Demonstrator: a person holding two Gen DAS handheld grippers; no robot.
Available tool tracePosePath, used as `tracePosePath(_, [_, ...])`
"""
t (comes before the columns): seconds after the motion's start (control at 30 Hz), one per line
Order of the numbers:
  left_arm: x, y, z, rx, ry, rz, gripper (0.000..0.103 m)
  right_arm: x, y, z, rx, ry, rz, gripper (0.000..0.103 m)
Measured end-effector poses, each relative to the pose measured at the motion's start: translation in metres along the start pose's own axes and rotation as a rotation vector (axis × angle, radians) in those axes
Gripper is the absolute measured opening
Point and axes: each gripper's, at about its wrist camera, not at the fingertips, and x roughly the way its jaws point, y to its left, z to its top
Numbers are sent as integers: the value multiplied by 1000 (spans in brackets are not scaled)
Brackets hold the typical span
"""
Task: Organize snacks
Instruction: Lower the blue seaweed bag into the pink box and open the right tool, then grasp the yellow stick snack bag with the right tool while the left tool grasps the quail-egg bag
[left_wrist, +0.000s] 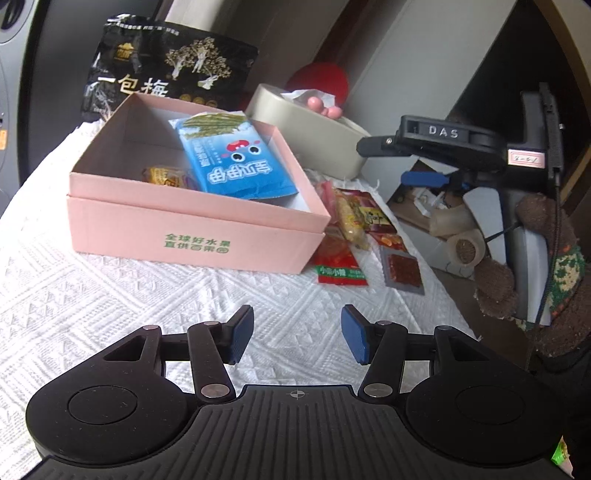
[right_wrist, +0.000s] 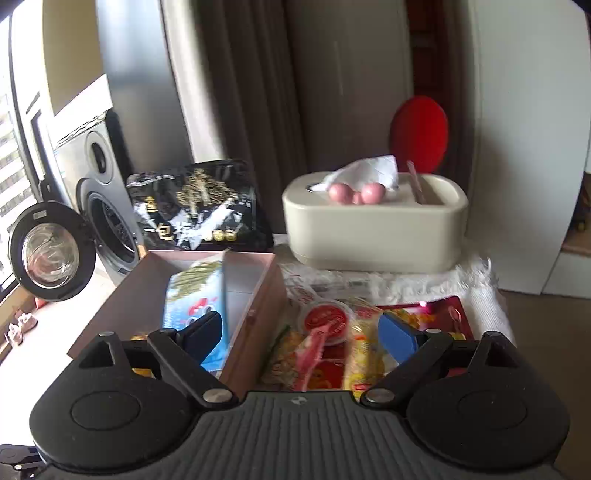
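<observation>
An open pink box (left_wrist: 192, 232) sits on the white cloth, holding a blue snack bag (left_wrist: 232, 158) and a small yellow packet (left_wrist: 166, 175). Right of it lies a pile of loose snacks: a red packet (left_wrist: 341, 271), a yellow stick pack (left_wrist: 351, 221) and a grey-edged square packet (left_wrist: 402, 271). My left gripper (left_wrist: 297, 328) stands open and empty over bare cloth in front of the box. My right gripper (right_wrist: 301, 332) is wide open and empty, hovering over the box's right wall (right_wrist: 255, 332) and the pile, with a red-lidded cup (right_wrist: 327, 319) between its fingers' line.
A large black snack bag (left_wrist: 166, 70) leans behind the box. A cream tissue box (right_wrist: 373, 229) stands at the back right, a red round object (right_wrist: 419, 133) behind it. The cloth (left_wrist: 110, 302) ends just right of the pile. A washing machine (right_wrist: 99, 206) stands far left.
</observation>
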Motion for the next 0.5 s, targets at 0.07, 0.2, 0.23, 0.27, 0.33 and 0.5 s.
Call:
tracePosePath(0.07, [2, -5, 0, 20, -1, 10, 58, 13, -19, -3, 69, 33, 3, 92])
tracePosePath(0.2, [9, -3, 3, 24, 19, 6, 58, 51, -33, -12, 150, 98, 46, 66])
tracePosePath(0.23, [10, -3, 2, 20, 23, 8, 58, 62, -33, -14, 174, 120, 57, 56])
tracePosePath(0.27, [11, -3, 2, 17, 28, 14, 58, 72, -35, -16, 204, 135, 69, 53])
tracePosePath(0.33, [13, -2, 1, 13, 37, 24, 58, 85, -38, -17, 240, 135, 96, 47])
tracePosePath(0.5, [20, -3, 0, 12, 59, 29, 58, 89, -35, -26, 209, 187, 114, 23])
